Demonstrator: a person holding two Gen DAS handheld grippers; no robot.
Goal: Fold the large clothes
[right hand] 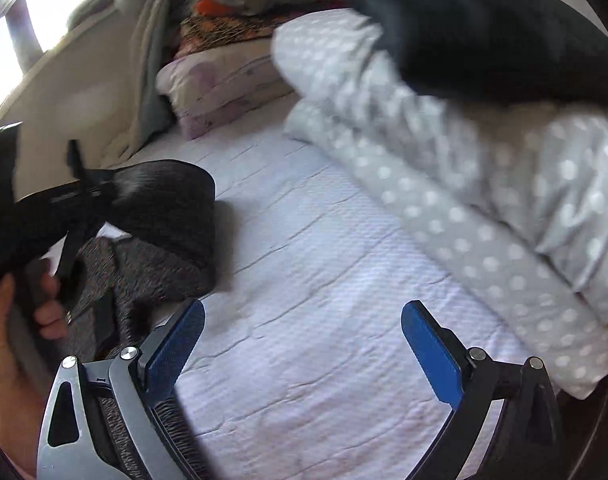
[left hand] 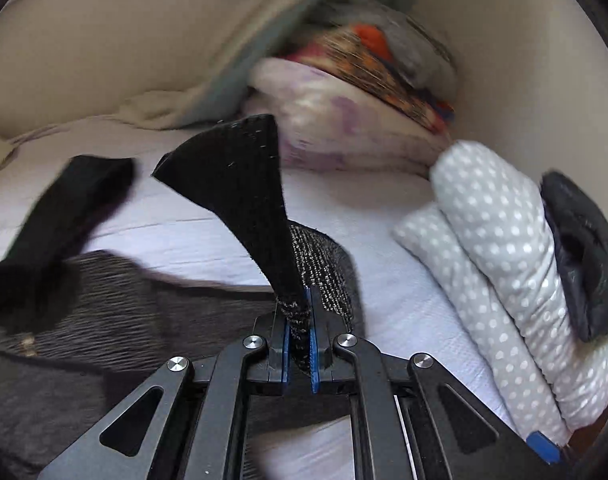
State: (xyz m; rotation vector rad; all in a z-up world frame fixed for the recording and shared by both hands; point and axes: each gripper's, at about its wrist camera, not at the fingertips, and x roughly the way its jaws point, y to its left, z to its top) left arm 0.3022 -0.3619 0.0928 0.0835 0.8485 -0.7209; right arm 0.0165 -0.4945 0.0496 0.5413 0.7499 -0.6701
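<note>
**Left jaws clamped on the dark garment, right jaws wide and empty**

Closest to us in the left wrist view, our left gripper [left hand: 300,328] has its blue pads pressed together on a bunched fold of the dark knitted garment [left hand: 240,184]. From that pinch the cloth fans upward into a broad black flap, while the speckled grey-black knit trails down and to the left across the bed [left hand: 208,232]. A second dark strip of the same garment lies blurred at the left, above the ribbed part that spreads toward the lower left corner.

In the right wrist view our right gripper [right hand: 303,344] stands with its jaws spread wide; only pale sheet shows between the blue pads, and they touch nothing. The garment sits off to the left of those jaws, apart from them, lifted into a dark hump by the left gripper, which a hand [right hand: 28,312] holds at the frame's left edge.

We see no container in either view. A grey polka-dot duvet [left hand: 499,248] is rolled along the right side of the bed with a black quilted item [left hand: 583,256] lying on it. At the head of the bed a stack of pillows [left hand: 343,120] rests against the wall, a patterned orange one above a pale lilac one.
</note>
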